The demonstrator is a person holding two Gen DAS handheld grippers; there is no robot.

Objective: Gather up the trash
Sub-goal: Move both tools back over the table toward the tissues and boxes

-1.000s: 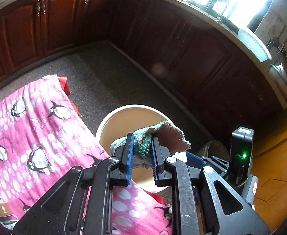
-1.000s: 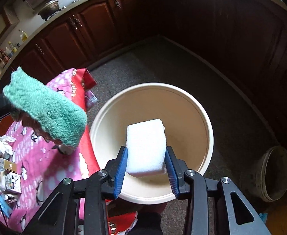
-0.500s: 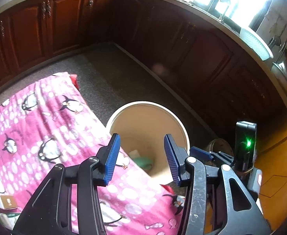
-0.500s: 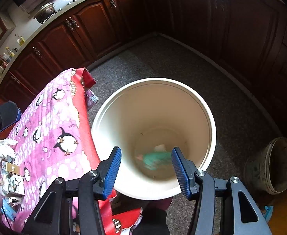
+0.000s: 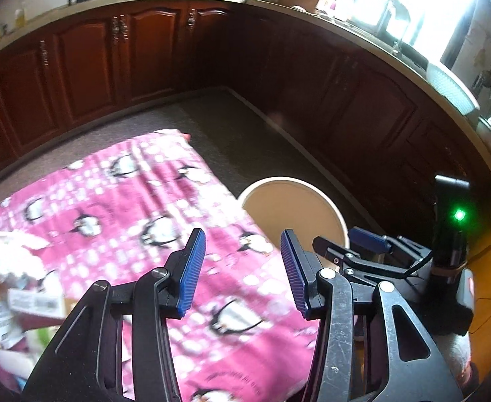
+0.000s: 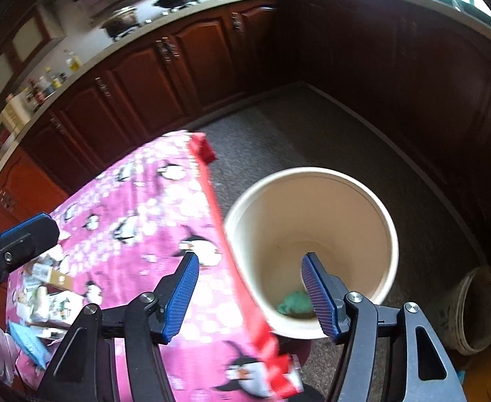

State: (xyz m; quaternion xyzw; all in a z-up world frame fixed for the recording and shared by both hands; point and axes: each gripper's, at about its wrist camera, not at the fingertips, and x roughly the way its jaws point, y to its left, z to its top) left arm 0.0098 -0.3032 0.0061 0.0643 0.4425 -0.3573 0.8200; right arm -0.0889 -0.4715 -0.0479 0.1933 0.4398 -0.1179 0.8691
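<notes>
**At the bin's edge, both grippers empty**

Down on the floor beside the table, your cream bin point(image 6: 312, 221) stands upright with its mouth open, and a green cloth point(image 6: 295, 303) lies at its bottom, partly hidden behind your right gripper's finger. Your right gripper point(image 6: 250, 296) hovers above the line where the table edge meets the bin rim, jaws spread wide with nothing between them. Your left gripper point(image 5: 242, 268) hangs over the pink penguin tablecloth point(image 5: 128, 207), likewise parted and empty; the bin point(image 5: 295, 207) shows just past its right finger. More trash waits at the table's left end: a crumpled white tissue point(image 5: 4, 251) and a small brown-and-white carton point(image 6: 51, 276), with other wrappers and a light blue packet point(image 6: 27, 343) beside it, blurred. Dark wooden cabinets point(image 5: 87, 63) run around the room under a pale countertop point(image 6: 178, 16) that carries pans and bottles. An old grey bucket point(image 6: 476, 311) sits on the floor to the bin's right, well apart from it.
</notes>
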